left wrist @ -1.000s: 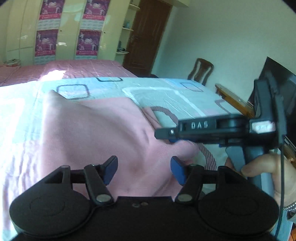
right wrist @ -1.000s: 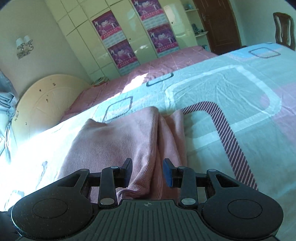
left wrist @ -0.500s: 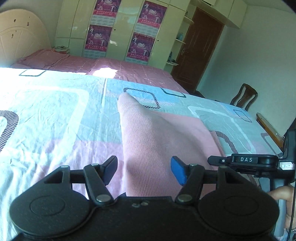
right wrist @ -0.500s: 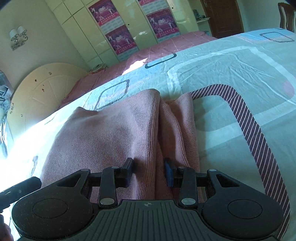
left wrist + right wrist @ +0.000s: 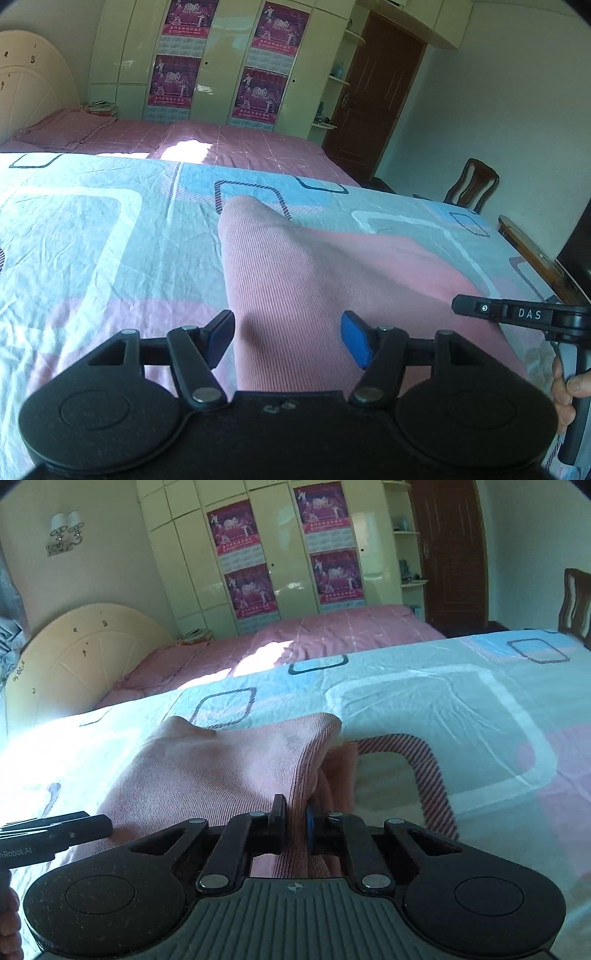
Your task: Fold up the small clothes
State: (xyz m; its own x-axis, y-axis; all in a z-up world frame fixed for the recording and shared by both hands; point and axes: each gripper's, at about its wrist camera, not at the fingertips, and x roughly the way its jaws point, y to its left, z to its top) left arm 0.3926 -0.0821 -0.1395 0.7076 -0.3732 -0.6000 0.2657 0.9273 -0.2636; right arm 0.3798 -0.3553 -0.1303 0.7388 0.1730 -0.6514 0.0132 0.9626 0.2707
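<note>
A pink ribbed garment (image 5: pixel 314 280) lies on the patterned bed sheet (image 5: pixel 92 236), with one corner pointing toward the far side. My left gripper (image 5: pixel 288 339) is open just above the garment's near left edge, and the cloth shows between its blue pads without touching them. My right gripper (image 5: pixel 295 819) has its jaws closing, and the pads pinch a raised ridge near the right side of the pink garment (image 5: pixel 221 775). The right gripper (image 5: pixel 476 308) also shows side-on in the left wrist view, held by a hand (image 5: pixel 569 387). The left gripper's body (image 5: pixel 55 834) shows at the left edge of the right wrist view.
The sheet (image 5: pixel 461 709) spreads wide around the garment. Beyond it lie a pink-covered bed (image 5: pixel 221 144), a cream headboard (image 5: pixel 74 657), a wardrobe with posters (image 5: pixel 177 74) and a brown door (image 5: pixel 373 96). A wooden chair (image 5: pixel 472 184) and the bed's wooden footboard (image 5: pixel 532 247) stand at the right.
The right gripper's jaws went from standing apart astride a fold to shut on it, bunching the cloth into a ridge. The left gripper shifted left along the garment's near edge and stayed open.
</note>
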